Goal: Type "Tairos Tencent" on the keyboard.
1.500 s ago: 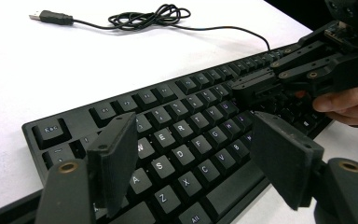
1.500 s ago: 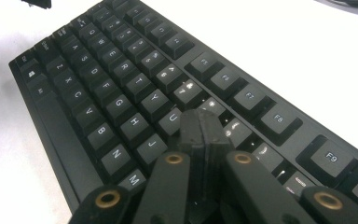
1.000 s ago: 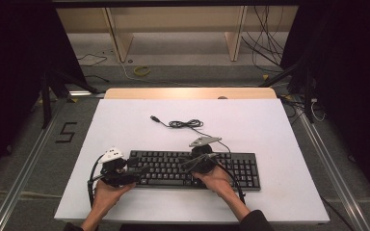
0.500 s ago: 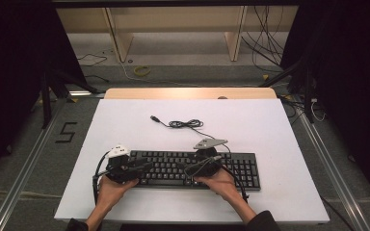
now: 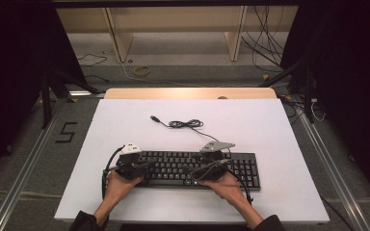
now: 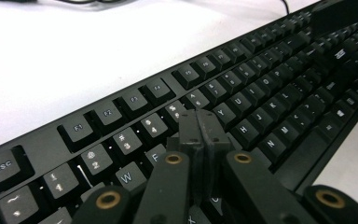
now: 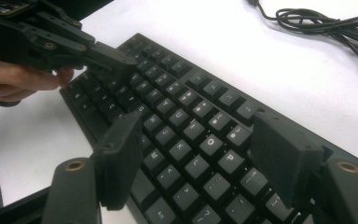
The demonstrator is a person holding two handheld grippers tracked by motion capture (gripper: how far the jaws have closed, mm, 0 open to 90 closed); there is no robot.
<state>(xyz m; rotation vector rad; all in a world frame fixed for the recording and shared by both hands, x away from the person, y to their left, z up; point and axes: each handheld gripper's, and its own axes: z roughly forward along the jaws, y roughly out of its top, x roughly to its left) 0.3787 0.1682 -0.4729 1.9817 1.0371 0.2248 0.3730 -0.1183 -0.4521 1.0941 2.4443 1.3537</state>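
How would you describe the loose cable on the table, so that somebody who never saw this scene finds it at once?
Start from the white table and find the black keyboard near its front edge, where both hands work. Behind the keyboard, towards the middle of the table, lies a thin black cable, partly coiled, ending in a small plug. It is the one thing lying free, touched by neither gripper.

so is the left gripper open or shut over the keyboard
Shut. In the left gripper view the left gripper has its two black jaws pressed flat together with nothing between them, tips over the keyboard near the letter keys.
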